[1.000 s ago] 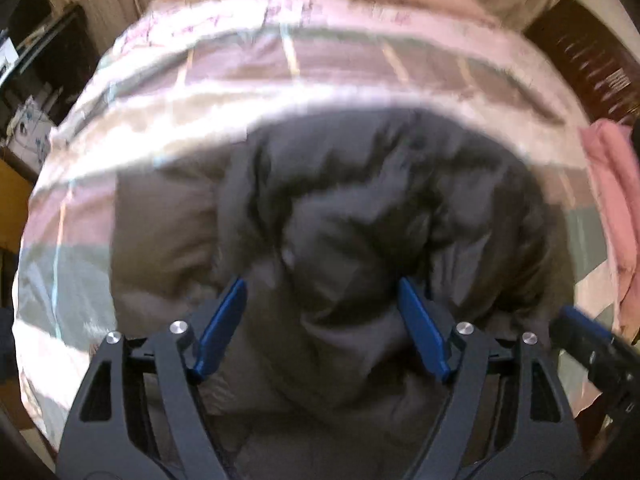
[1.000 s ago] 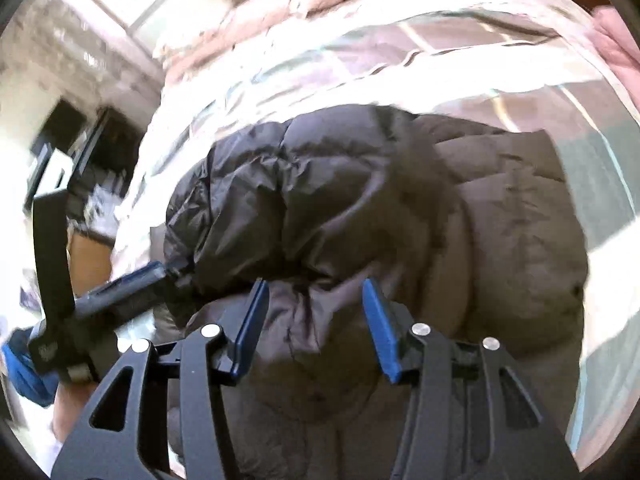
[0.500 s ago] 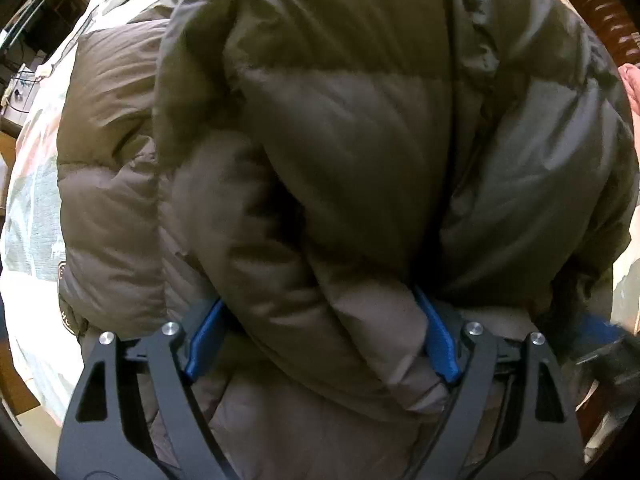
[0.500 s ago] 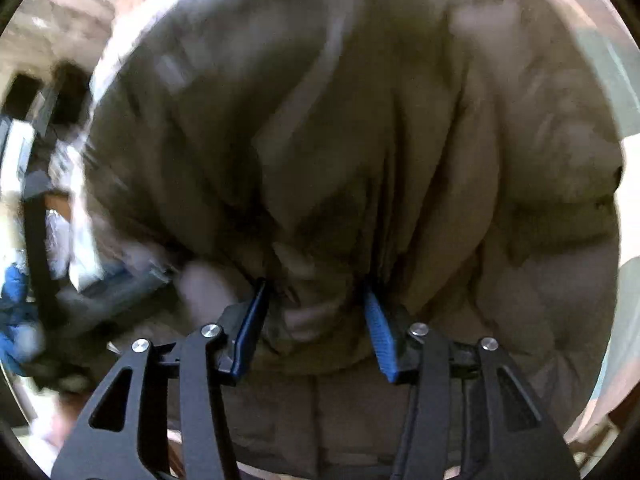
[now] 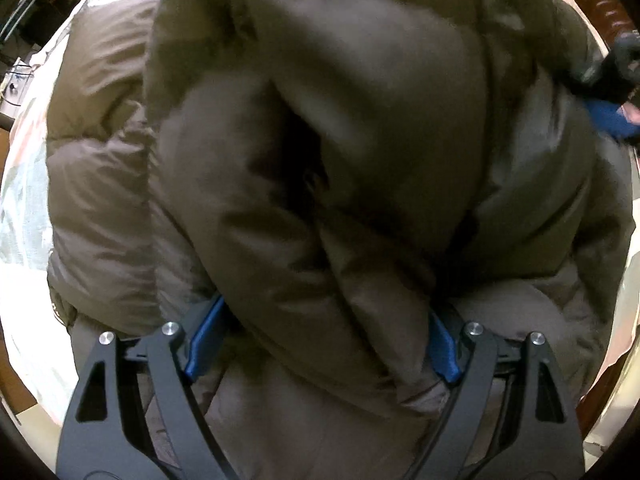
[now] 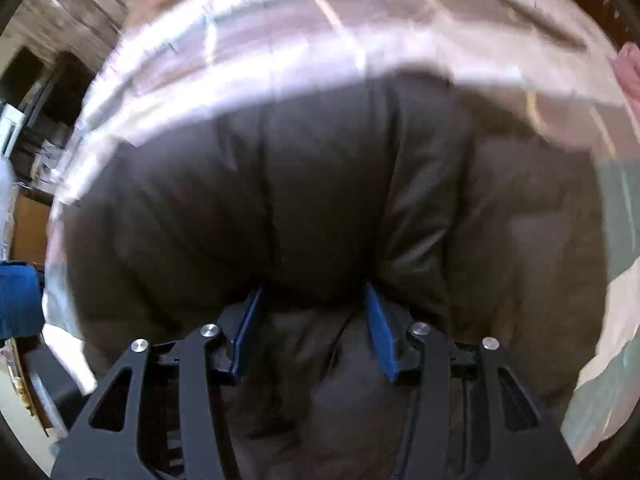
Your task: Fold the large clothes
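On the striped bedspread (image 6: 304, 40), both grippers clamp the puffy jacket (image 5: 320, 140).

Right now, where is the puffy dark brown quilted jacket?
The puffy dark brown quilted jacket fills both wrist views, bunched between the blue pads of each gripper, and it lies on the pale plaid bedcover seen beyond it in the right wrist view.

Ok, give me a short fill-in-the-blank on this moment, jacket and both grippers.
1. The garment is a puffy brown ____.
2. The jacket lies on a striped ____.
3. A thick fold of jacket sits between the pads of the left gripper and the ____ gripper.
4. The grippers' pads are coloured ____.

Missing words: jacket; bedspread; right; blue
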Tool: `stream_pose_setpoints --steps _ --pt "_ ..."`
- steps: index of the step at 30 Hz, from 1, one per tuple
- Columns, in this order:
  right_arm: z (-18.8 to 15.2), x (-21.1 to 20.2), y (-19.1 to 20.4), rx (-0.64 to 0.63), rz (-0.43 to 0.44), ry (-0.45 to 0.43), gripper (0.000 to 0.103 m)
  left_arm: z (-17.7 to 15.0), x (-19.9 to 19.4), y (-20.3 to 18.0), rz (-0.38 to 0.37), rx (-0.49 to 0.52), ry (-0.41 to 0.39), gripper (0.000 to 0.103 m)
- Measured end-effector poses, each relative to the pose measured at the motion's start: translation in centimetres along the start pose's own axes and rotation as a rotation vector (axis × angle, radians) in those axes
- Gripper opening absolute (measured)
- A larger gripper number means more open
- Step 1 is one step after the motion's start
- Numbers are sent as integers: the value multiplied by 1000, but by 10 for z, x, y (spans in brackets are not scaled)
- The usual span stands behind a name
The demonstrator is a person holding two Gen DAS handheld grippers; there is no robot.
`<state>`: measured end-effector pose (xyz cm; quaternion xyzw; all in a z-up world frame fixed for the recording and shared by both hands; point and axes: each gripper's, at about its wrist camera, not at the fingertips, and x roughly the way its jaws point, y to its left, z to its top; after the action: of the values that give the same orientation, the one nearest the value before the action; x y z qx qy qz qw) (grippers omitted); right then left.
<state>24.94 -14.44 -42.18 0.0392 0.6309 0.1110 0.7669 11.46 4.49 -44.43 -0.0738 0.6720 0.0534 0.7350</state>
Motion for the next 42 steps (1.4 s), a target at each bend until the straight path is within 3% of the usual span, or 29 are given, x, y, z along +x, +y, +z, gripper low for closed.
stream_pose_setpoints --steps 4,9,17,23,33,36,39,42 --pt "-8 6 -2 -18 -9 0 51 -7 2 1 -2 1 3 85" --pt "-34 -47 -8 20 115 -74 52 -13 -21 17 -36 -10 -42 84" --pt "-99 -26 -9 9 74 52 52 -17 -24 21 -26 -10 -37 84" --pt "-98 -16 -2 -25 56 73 59 -12 -19 22 -21 -16 -32 84" --pt "-94 10 34 -83 -4 96 63 -7 -5 6 -19 -29 -1 87" --pt "-91 -1 32 -39 44 64 68 -4 -42 12 -45 -40 -92 83" --pt "-96 3 33 -48 35 63 68 1 -109 21 -59 -24 -308 87" --pt "-98 4 36 -44 33 59 68 33 -153 29 -58 13 -455 90"
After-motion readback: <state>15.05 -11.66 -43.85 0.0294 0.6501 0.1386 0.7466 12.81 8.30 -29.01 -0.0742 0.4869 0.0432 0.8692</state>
